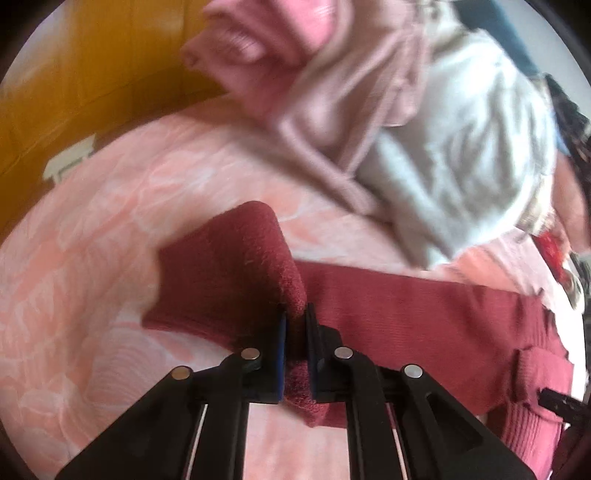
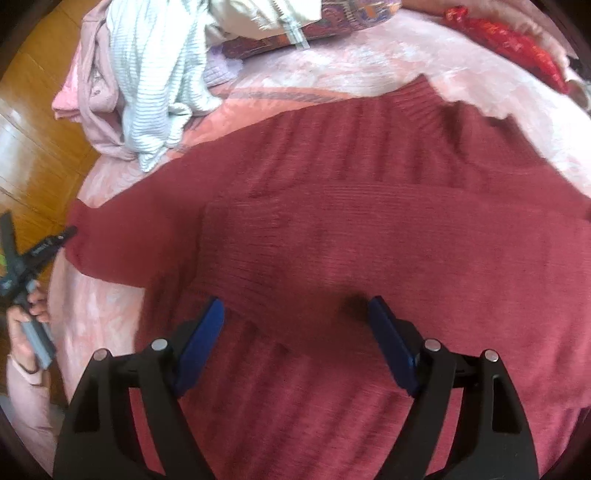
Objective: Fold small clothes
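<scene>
A dark red knit sweater (image 2: 351, 229) lies spread on a pink patterned bedspread (image 2: 103, 306), one sleeve folded across its body. My left gripper (image 1: 295, 314) is shut on the cuff end of the other sleeve (image 1: 229, 273), lifted and folded over near the bed's left edge; this gripper also shows in the right wrist view (image 2: 55, 243), held by a hand. My right gripper (image 2: 295, 317) is open and empty, hovering just above the sweater's lower body.
A heap of clothes lies at the far side of the bed: pink garments (image 1: 295, 55), a white ribbed one (image 2: 159, 74), a grey one (image 1: 461, 155). A patterned cloth (image 2: 332, 22) and a red item (image 2: 509, 40) lie further right. Orange wooden floor (image 2: 33, 155) is left of the bed.
</scene>
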A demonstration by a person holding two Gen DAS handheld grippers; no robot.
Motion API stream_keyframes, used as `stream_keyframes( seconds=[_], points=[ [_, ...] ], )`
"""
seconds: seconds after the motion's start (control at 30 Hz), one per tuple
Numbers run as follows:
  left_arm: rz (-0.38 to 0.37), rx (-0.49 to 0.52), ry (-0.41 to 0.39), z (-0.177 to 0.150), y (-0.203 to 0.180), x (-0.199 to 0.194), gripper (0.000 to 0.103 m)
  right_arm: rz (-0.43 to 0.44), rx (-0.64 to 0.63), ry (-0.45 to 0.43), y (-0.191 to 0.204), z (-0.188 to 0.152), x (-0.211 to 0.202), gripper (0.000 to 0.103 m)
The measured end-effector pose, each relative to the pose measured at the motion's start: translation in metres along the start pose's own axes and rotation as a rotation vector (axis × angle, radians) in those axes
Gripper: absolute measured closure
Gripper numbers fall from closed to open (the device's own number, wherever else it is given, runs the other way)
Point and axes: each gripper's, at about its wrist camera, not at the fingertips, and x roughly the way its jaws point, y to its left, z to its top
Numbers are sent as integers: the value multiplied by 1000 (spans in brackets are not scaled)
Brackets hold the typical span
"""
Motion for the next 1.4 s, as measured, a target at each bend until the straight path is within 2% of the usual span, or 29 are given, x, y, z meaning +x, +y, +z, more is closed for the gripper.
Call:
stream_keyframes(
  seconds=[0.17,0.33,0.6,0.77,0.93,1.1,1.2,1.23,1.27,1.33,1.4],
  points=[
    [-91,84,-16,-14,-53,-16,94,-54,23,-4,-29,-6,-11,23],
    [-134,212,-25,-34,-111,-17,94,-77,53,-14,-55,-11,-21,23],
    [-245,327,-2,-60,-198,-17,94,-67,87,-26,-85,-22,-35,23],
    [-341,390,2,-79,-258,-24,94,-59,90,-33,-98,-29,-42,23],
    [-364,455,40,-103,-308,-17,94,-64,103,-40,-113,-35,-49,23],
    [-349,501,102,-133,-333,5,93,-68,114,-33,-124,-42,-48,23],
    [-335,551,106,-145,-338,14,86,-70,107,-31,-126,-44,-46,23],
    [-346,561,107,-145,-339,13,77,-75,102,-29,-125,-43,-46,23],
    [-372,568,118,-145,-339,11,61,-77,102,-30,-124,-43,-46,23],
    [-405,554,132,-143,-335,1,45,-71,105,-32,-122,-41,-47,23],
    [-453,533,132,-138,-324,-17,38,-50,105,-33,-117,-38,-47,23]
  ],
)
